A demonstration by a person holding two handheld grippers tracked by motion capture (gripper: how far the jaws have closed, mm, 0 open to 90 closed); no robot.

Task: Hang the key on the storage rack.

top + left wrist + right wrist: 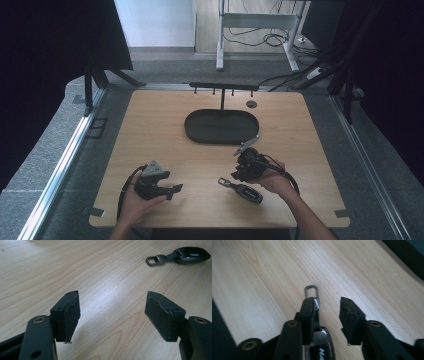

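Dim, soft high view with dark curtains swallowing both upper corners, pale bench [165,130] evenly lit from above, white glare streak on the wood in the left gripper view, close black parts slightly blurred, faint shadows beneath them

Black tongs [175,189] on the left carry a grey three-cornered plate; right tongs [235,176] trail a black cable. Brass-ringed screw holes, worn rubber pads [163,315], bare forearms.
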